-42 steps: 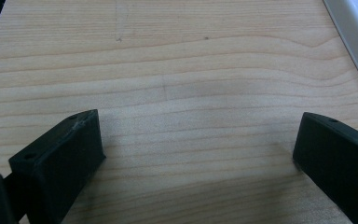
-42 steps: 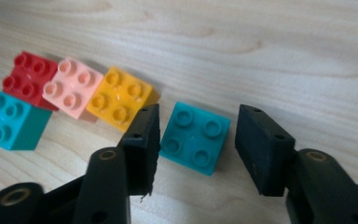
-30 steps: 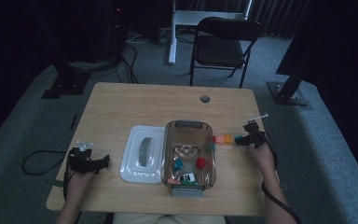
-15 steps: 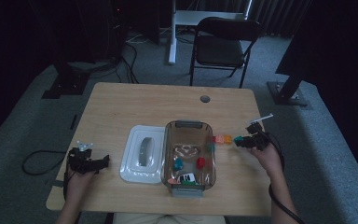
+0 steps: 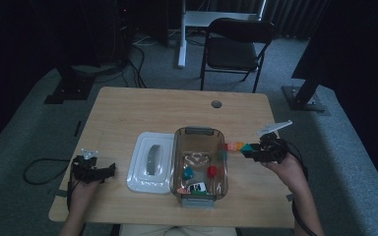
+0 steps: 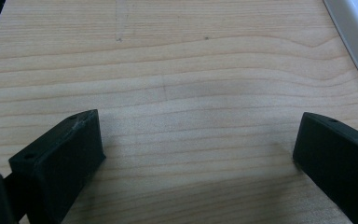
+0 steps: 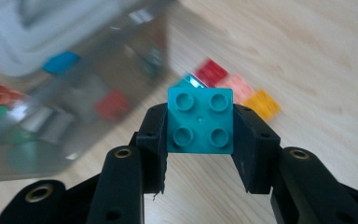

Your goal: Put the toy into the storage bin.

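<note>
Teal plastic caught the eye first: a four-stud teal brick [image 7: 200, 120] was pinched between the jaws of the right gripper [image 7: 199, 140], its studs facing the camera, held clear above the wooden table [image 5: 128, 113]. From above, that gripper [image 5: 258, 150] sat off the right side of the clear bin [image 5: 199, 191], near a few loose bricks [image 5: 234, 146] lying on the wood by the bin's wall. Inside the bin lay several more coloured pieces. A white lid [image 5: 138, 177] rested flat just beside the bin on its left. Over at the table's near left corner, the left gripper [image 5: 92, 169] rested low, its jaws spread wide with only bare wood between them [image 6: 193, 154], well apart from everything else.
</note>
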Tool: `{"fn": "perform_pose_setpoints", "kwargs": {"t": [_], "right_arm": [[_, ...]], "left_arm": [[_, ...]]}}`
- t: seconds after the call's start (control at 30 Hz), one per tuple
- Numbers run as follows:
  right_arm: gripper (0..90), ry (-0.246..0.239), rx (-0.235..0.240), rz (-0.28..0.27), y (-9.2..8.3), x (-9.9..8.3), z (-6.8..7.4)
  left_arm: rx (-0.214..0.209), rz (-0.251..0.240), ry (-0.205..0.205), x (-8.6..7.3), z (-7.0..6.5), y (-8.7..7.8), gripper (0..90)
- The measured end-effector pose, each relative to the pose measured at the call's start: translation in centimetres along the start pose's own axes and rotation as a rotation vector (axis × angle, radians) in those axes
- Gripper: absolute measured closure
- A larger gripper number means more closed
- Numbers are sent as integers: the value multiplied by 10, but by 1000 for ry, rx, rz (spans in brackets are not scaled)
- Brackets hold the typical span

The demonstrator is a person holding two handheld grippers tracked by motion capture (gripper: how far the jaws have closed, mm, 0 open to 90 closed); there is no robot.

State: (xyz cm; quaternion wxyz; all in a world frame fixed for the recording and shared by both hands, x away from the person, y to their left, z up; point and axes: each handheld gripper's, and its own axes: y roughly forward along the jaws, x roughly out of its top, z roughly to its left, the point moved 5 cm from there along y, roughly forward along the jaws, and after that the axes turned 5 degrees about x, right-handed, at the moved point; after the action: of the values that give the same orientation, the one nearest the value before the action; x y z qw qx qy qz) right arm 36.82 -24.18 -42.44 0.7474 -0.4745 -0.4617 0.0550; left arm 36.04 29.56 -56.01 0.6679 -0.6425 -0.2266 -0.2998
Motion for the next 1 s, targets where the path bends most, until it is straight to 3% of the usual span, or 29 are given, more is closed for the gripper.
{"fn": "perform_pose_setpoints", "kwargs": {"t": [0.27, 0.53, 1.0], "right_arm": [[586, -198, 103, -24, -15, 31, 52], [586, -345, 189, 7, -8, 49, 91], [585, -469, 307, 126, 40, 59, 135]], "left_arm": [[-1, 1, 1, 0, 0, 0, 20], [0, -1, 0, 0, 0, 0, 20], [-1, 0, 0, 0, 0, 0, 20]]}}
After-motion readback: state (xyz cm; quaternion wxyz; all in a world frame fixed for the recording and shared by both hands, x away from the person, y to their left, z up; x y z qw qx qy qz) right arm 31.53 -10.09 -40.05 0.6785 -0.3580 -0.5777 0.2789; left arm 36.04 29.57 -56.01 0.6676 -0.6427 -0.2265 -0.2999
